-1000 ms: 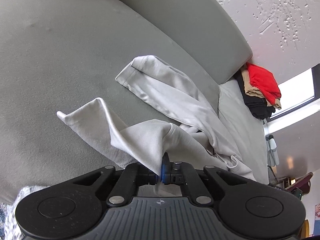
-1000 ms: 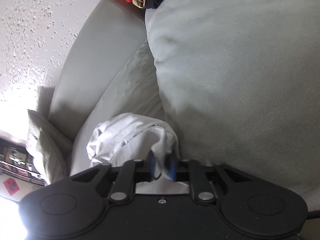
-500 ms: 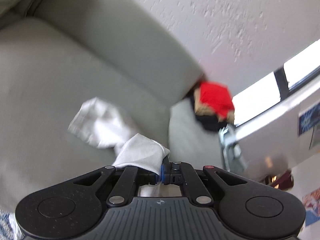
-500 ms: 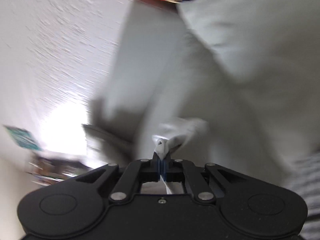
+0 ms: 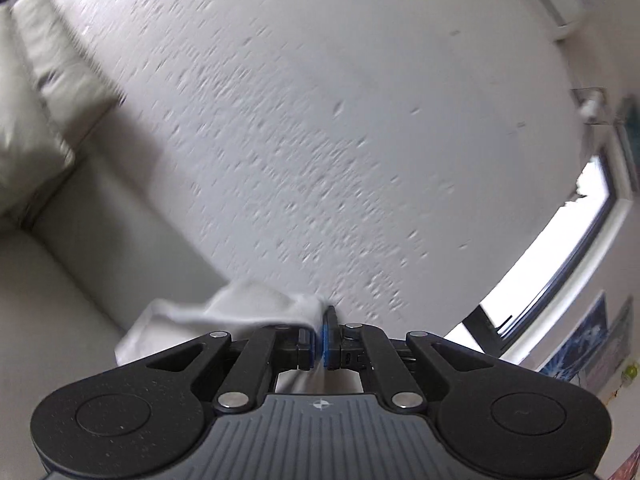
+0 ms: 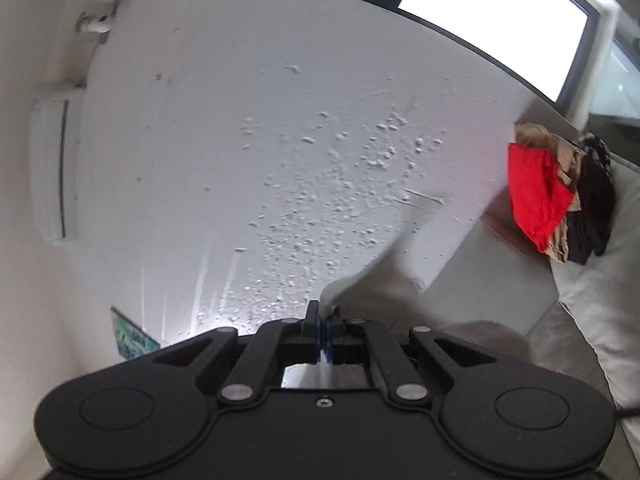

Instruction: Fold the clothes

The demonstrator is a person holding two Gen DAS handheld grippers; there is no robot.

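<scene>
Garment (image 5: 248, 312): pale grey-white cloth, pinched in both tools and held up off the sofa. Both cameras face mostly the textured white wall (image 5: 340, 140).

Left tool (image 5: 322, 340): blue pads pressed together on a fold of the cloth. Fabric bunches out to the left of the fingers and drops behind the tool body; more of it shows through the gap under the jaws. Sofa backrest (image 5: 112, 208) and seat sit lower left in that view, with a light cushion (image 5: 36, 120) in the upper left corner. Window (image 5: 560, 260) at right, posters (image 5: 592, 344) below it. The view is motion-blurred, so cloth detail is poor.

Right tool (image 6: 323, 336): jaws pressed together on the same cloth (image 6: 360, 280). A narrow strip runs up and to the right from the pinch, blurred; the rest falls away to the right behind the tool. A bit of fabric is visible through the opening beneath the pads.

Right view background: sofa backrest (image 6: 492, 280) at right, with a pile of clothes (image 6: 560, 196) draped on its top edge, red on the near side, tan and black behind it. A light cushion (image 6: 600, 280) lies just below the pile. Window (image 6: 480, 20) along the top, air conditioner (image 6: 52, 168) on the wall at left, a small green picture (image 6: 132, 340) low left.

Can't tell what type of garment it is, or how much of it hangs below the tools.
</scene>
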